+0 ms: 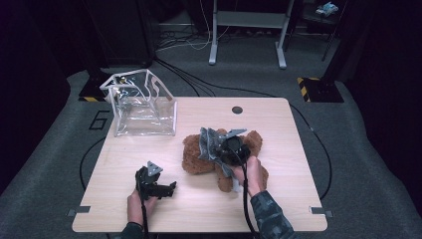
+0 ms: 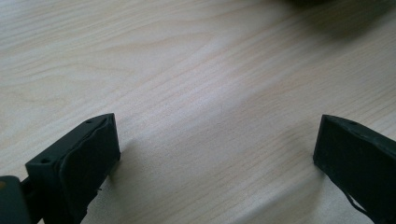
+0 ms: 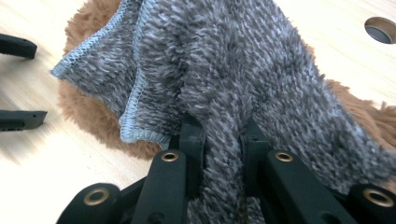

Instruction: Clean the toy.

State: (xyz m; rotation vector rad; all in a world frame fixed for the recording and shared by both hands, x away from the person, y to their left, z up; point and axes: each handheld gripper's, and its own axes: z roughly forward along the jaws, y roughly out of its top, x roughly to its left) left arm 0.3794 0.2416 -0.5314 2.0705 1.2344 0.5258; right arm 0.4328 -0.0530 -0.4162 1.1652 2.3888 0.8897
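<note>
A brown teddy bear (image 1: 196,155) lies on the wooden table (image 1: 149,154), right of its middle. A grey fleece cloth (image 1: 208,143) is draped over the bear. My right gripper (image 1: 230,149) is above the bear and is shut on a fold of the grey cloth (image 3: 224,93), which bunches between its jaws; brown fur (image 3: 79,112) shows underneath. My left gripper (image 1: 166,189) rests near the table's front left with its jaws wide apart. In the left gripper view both fingers (image 2: 84,158) frame bare wood, nothing between them.
A clear plastic bag (image 1: 143,104) with white trim stands open at the table's back left. A round cable hole (image 1: 237,109) is near the far edge. Bare wood lies between the bag and my left gripper. Cables and a table frame are on the floor beyond.
</note>
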